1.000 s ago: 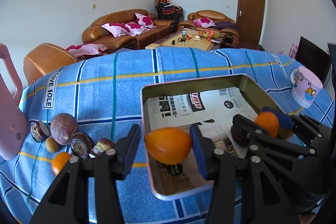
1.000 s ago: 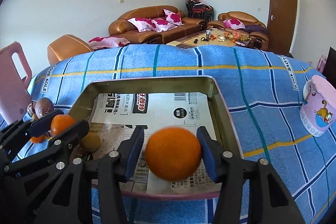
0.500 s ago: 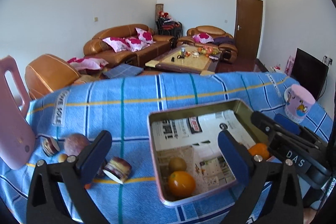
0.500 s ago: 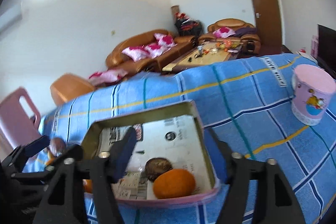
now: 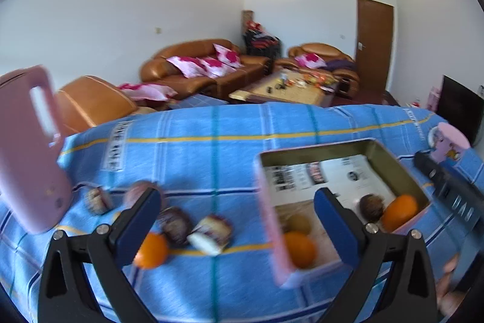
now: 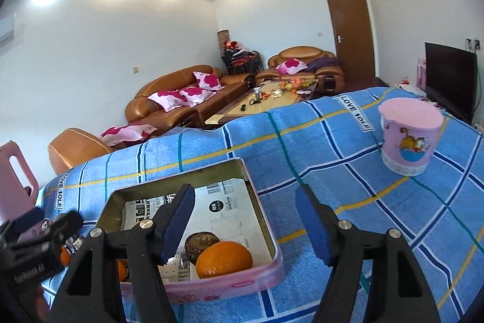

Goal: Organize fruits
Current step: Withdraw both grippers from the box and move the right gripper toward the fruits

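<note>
Left of the tray, spread empty jaws should straddle the loose orange, then pinch gently.

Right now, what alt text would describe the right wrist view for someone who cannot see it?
An open, empty right gripper hovers over a pink-rimmed tin holding an orange and a brown fruit. A pink cup stands apart on the blue checked cloth.

The table wore a blue cloth checked with yellow, white and navy lines. The tin was pink outside, dull gold within, holding orange fruit. The cup was pink, each tool black with blue pads.
</note>
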A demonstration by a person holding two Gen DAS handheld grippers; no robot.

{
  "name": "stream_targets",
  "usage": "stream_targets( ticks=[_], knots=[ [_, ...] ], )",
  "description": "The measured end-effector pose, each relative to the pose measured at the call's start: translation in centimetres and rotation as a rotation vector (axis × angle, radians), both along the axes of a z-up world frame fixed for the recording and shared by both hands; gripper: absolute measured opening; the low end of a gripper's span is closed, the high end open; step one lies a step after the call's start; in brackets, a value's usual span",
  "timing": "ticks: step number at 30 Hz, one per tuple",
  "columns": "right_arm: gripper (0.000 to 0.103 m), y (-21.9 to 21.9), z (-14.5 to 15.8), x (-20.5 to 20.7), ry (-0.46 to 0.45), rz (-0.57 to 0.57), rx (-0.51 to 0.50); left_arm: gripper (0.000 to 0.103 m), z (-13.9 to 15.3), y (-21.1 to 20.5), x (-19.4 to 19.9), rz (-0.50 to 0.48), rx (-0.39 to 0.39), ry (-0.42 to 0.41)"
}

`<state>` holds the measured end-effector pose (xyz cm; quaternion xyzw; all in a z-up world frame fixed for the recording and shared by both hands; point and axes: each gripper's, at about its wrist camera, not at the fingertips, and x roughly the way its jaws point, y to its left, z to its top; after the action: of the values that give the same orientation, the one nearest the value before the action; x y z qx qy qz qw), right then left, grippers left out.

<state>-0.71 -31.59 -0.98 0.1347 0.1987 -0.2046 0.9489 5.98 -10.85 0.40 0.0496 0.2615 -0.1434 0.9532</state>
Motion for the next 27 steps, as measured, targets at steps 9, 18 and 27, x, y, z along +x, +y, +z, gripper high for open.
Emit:
stream_targets(
  ticks=[9, 18, 27],
  knots=[
    [0.070, 1.7, -0.2, -1.5, 0.012, 0.006, -0.010, 0.103, -0.6, 4.0, -2.0, 0.059, 0.014, -0.047],
    [0.071, 6.2, -0.1, -0.2, 0.047, 0.130, -0.125, 0.103, -0.2, 9.5, 0.8, 0.178, 0.023, -0.005],
    [0.070, 14.0, -1.2, 3.1, 0.112, 0.396, -0.148, 0.103, -0.6, 12.5, 3.1, 0.308, 0.100, -0.032]
  ],
)
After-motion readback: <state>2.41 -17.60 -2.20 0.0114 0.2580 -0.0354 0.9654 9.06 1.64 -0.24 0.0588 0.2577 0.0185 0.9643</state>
